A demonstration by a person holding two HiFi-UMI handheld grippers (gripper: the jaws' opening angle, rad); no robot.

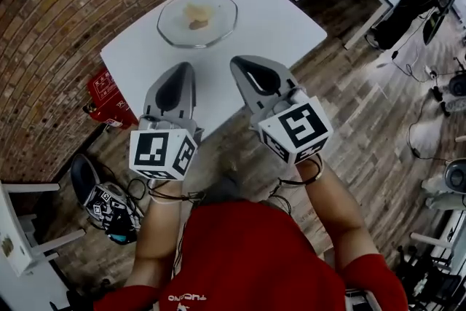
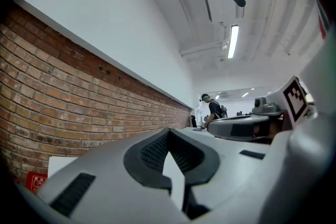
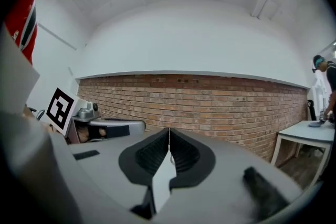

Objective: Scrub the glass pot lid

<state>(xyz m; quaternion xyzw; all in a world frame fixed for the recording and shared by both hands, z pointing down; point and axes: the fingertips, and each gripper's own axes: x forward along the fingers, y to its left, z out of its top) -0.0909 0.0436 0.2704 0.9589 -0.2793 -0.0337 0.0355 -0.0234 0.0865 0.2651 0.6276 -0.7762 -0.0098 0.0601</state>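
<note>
Red short-sleeve shirt (image 1: 247, 258); grey left gripper (image 1: 185, 68) & right gripper (image 1: 238, 63), each w/ b/w marker cubes (image 1: 162, 154); black cables (image 1: 171, 194) at wrists.

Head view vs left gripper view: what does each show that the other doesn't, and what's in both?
Head view only: the glass pot lid, lying on the white table ahead of the left gripper and the right gripper, with neither touching it. Left gripper view only: the ceiling light, and a close look at the left gripper's jaws, shut with nothing between them. Both: the two grippers side by side and the brick wall.
</note>
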